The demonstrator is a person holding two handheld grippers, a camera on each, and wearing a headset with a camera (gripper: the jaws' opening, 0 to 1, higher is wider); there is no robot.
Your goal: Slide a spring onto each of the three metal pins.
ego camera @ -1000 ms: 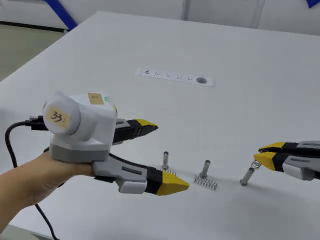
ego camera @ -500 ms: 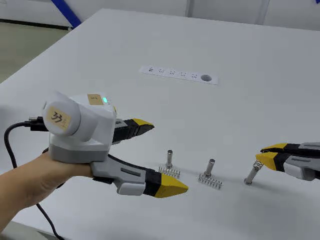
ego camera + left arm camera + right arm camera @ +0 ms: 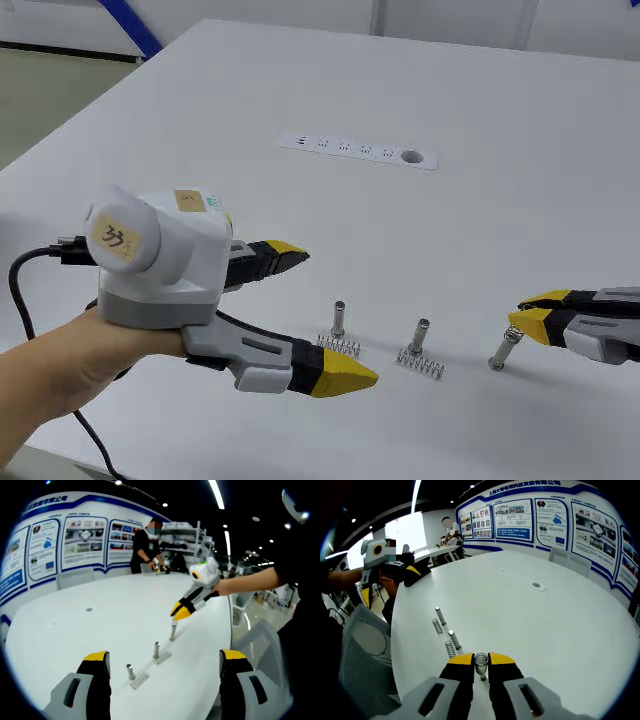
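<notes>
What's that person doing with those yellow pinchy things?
A person holds a gripper in each hand over a white table. The right gripper has its fingers shut on a spring and holds it at the top of the right pin, which leans. The left gripper is open and holds nothing. One loose spring lies beside the left pin, another beside the middle pin; both pins are bare.
</notes>
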